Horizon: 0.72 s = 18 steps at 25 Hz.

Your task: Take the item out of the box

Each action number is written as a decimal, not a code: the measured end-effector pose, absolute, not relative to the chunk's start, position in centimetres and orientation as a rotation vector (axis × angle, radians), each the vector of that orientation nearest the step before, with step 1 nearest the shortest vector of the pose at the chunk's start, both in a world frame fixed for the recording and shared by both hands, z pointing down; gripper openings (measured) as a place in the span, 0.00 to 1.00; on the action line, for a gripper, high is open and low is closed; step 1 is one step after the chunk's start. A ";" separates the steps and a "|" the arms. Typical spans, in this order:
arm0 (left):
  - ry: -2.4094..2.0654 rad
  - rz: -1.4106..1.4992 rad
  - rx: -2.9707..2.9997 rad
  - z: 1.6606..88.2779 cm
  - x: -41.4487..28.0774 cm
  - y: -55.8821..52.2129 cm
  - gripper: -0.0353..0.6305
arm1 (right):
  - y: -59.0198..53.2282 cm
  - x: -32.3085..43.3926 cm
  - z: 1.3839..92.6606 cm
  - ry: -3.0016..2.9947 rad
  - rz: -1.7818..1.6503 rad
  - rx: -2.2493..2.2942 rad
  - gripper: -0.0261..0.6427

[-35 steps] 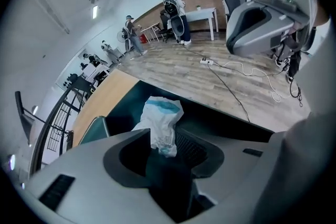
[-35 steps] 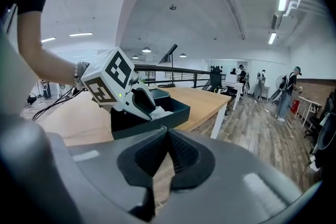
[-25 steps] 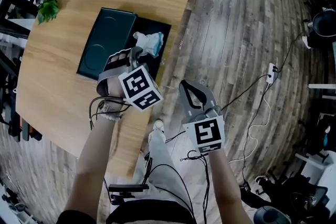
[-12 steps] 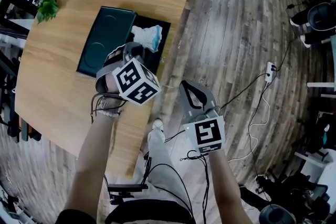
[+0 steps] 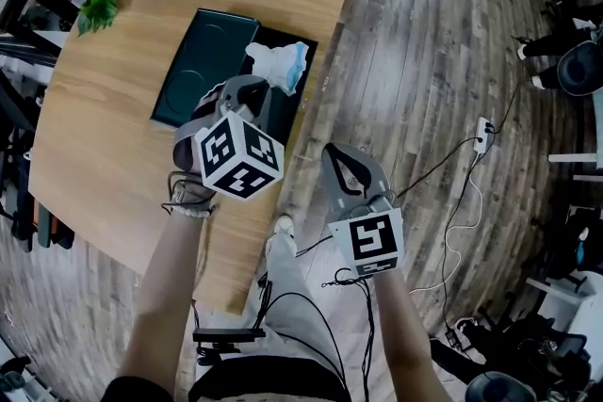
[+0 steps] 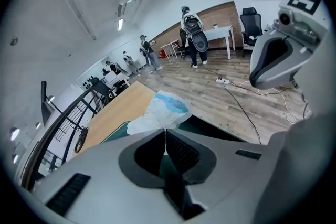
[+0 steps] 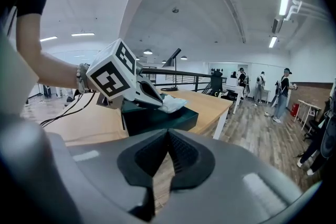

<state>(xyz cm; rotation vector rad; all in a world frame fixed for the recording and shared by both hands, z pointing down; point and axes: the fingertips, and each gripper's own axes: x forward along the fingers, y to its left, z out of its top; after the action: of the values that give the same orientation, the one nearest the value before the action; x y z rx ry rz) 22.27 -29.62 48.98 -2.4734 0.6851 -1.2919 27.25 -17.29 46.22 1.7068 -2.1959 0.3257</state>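
Note:
A crumpled white and blue packet (image 5: 279,65) hangs just above the open black box (image 5: 303,99) on the wooden table (image 5: 113,174). My left gripper (image 5: 260,90) is shut on the packet's near edge; its jaws have just been closing, with that edge between them. In the left gripper view the packet (image 6: 164,112) fans out past the pressed fingertips (image 6: 164,129), over the box (image 6: 223,129). My right gripper (image 5: 341,167) hovers off the table's edge over the floor, shut and empty (image 7: 168,134). From there I see the left gripper (image 7: 156,99), the packet (image 7: 173,104) and the box (image 7: 157,119).
The box's dark teal lid (image 5: 201,66) lies beside the tray. A small green plant (image 5: 99,9) sits at the table's far left. A power strip (image 5: 485,132) and cables lie on the wood floor at right. People stand far off in the room.
The left gripper has closed on the packet and risen, drawing it up out of the box. The right gripper has barely shifted.

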 end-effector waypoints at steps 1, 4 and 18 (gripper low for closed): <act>0.683 -1.269 -2.485 48.4 22.1 -29.3 0.08 | -17.2 26.9 45.9 -2.199 0.316 1.705 0.05; 0.696 -1.189 -2.521 46.2 21.3 -28.3 0.08 | -16.9 25.8 44.7 -2.207 0.290 1.707 0.05; 0.777 -0.799 -2.632 33.9 13.0 -23.6 0.08 | -15.2 17.6 37.4 -2.244 0.120 1.698 0.05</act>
<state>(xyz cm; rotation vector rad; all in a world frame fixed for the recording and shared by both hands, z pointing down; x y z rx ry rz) 12.98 -23.64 33.89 -2.6320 0.7767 -0.7993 17.55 -15.17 37.40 1.6978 -2.2435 0.1196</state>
